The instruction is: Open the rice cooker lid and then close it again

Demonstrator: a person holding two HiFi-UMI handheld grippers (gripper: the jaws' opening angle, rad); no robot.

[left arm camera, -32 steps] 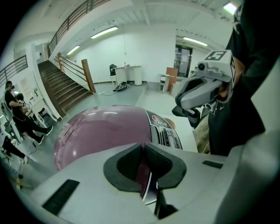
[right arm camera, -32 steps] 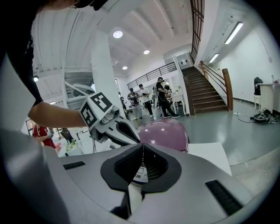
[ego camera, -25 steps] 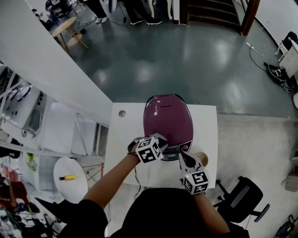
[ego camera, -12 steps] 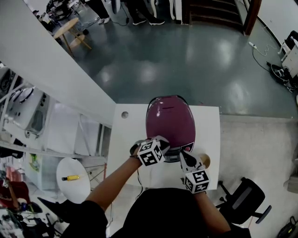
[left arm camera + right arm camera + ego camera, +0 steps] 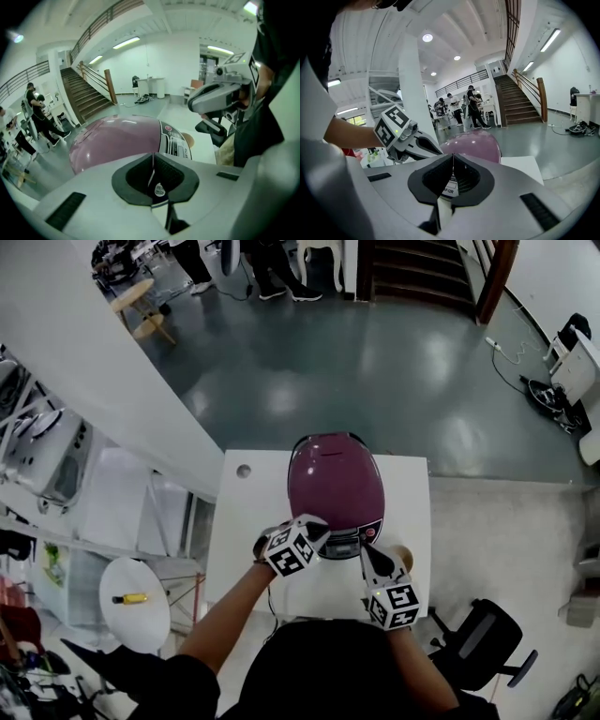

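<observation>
I see the glossy purple domed rice cooker [image 5: 336,482], lid down, on the white rectangular bench [image 5: 236,521]. My left gripper [image 5: 317,525] and right gripper [image 5: 367,557] flank its front control panel, fingers pointing at it.

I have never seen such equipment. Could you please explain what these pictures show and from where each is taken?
No robot: a person holds a two-jaw tool in each hand, the left gripper and the right gripper. The head view looks down from a camera on the person's head. The two gripper views come from cameras on the grippers, looking along their jaws. On the white table stands a closed purple rice cooker, beside a small round tan thing. Both grippers are near the cooker's front, jaws together, holding nothing.
</observation>
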